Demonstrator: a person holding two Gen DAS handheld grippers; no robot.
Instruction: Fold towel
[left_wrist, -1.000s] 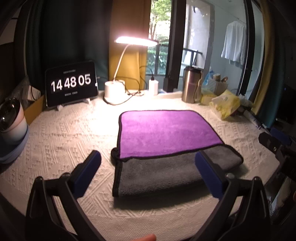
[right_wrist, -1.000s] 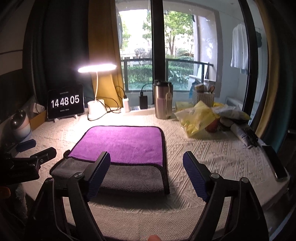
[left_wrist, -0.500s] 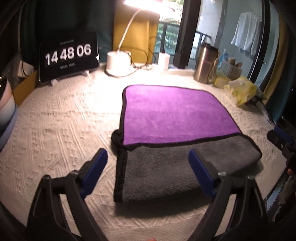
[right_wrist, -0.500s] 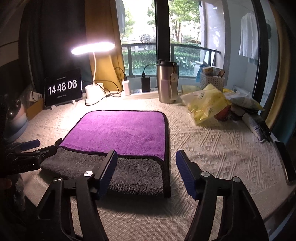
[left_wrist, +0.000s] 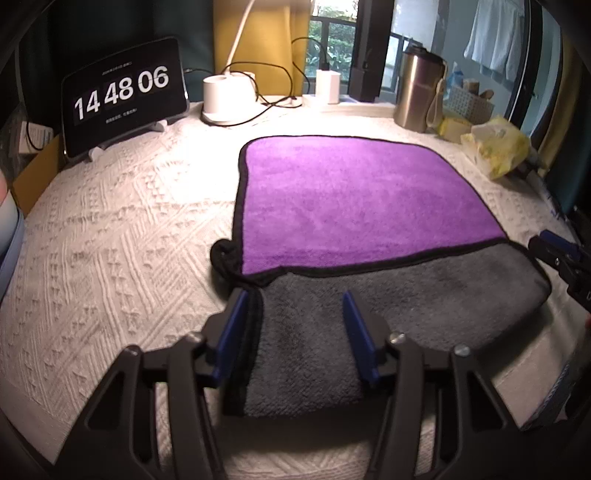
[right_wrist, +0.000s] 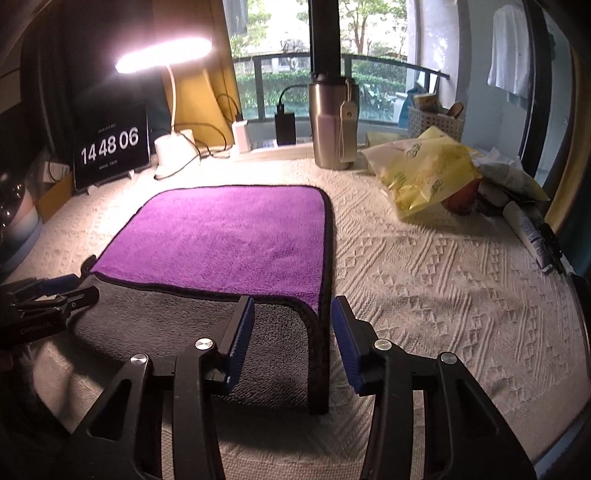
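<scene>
The towel (left_wrist: 354, 214), purple face over a grey layer, lies flat mid-table on a white textured cloth (left_wrist: 110, 236). The left gripper (left_wrist: 295, 321) and right gripper (right_wrist: 293, 325) both stand parted over its near corners. Behind: a clock display (right_wrist: 110, 147), lit lamp (right_wrist: 162, 55), steel tumbler (right_wrist: 332, 122), yellow bag (right_wrist: 424, 173), window.

1. A worktop (right_wrist: 424, 280) under a white textured cloth carries everything.
2. A clock display (left_wrist: 123, 94) reading 14 48 06 stands propped at the far left.
3. A lit desk lamp (right_wrist: 162, 55) rises from a white base (left_wrist: 225, 98) beside the display.
4. A steel tumbler (right_wrist: 332, 123) stands near the window.
5. A yellow plastic bag (right_wrist: 424, 173) lies to its right, with a white basket (right_wrist: 436, 123) behind.
6. A white shirt (right_wrist: 508, 72) hangs at far right.
</scene>
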